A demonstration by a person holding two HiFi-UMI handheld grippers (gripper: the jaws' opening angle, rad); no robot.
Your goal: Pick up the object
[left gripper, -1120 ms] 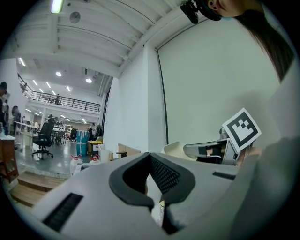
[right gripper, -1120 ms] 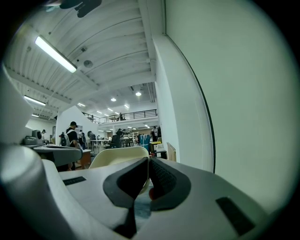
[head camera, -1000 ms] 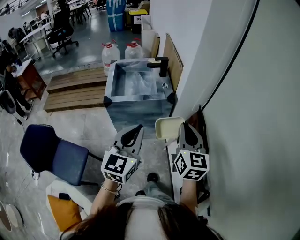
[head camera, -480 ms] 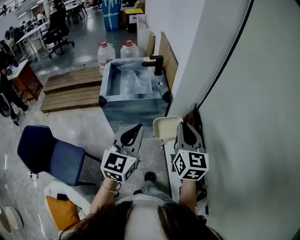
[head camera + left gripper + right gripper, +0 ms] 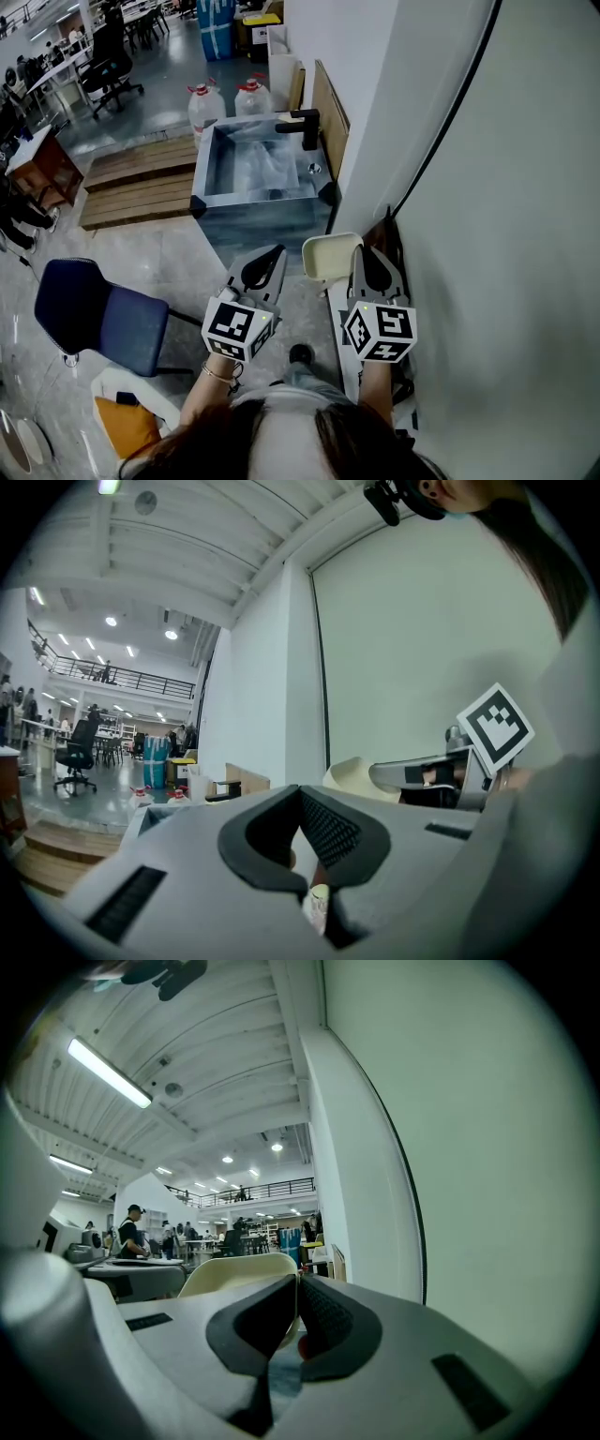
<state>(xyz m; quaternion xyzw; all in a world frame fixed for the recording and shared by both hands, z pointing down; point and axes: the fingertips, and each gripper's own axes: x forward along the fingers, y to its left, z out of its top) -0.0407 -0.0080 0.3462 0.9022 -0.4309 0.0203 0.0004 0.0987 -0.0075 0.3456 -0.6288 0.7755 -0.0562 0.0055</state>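
Object not identifiable: no view singles out one thing to pick up, so place, long axis and heading impossible to tell. Left gripper (image 5: 272, 261) held at chest height, fingers closed tip to tip in the left gripper view; only a small pale blur in the slit below the tips, too unclear to name. Right gripper (image 5: 367, 258) just beside it, near the wall (image 5: 487, 262), fingers also pressed together; reddish smudge low in the gap, not readable. Both aimed forward, away from the body. Cream chair back (image 5: 328, 255) just ahead of the right gripper, partly covered by it. Further on, metal sink (image 5: 262, 225) against the wall, black tap (image 5: 305, 127) at its far right corner; contents a whitish haze, hard to make out. Two jugs (image 5: 206, 105) with red caps behind the sink, lower halves hidden by its rim. Wooden pallets (image 5: 131, 178) left of the sink. Blue chair (image 5: 98, 314) on the floor at lower left, well apart from the grippers. Orange pad (image 5: 127, 427) near the bottom edge, partly covered. Black cable (image 5: 450, 103) running up the wall. Forearms partly hidden under the marker cubes.
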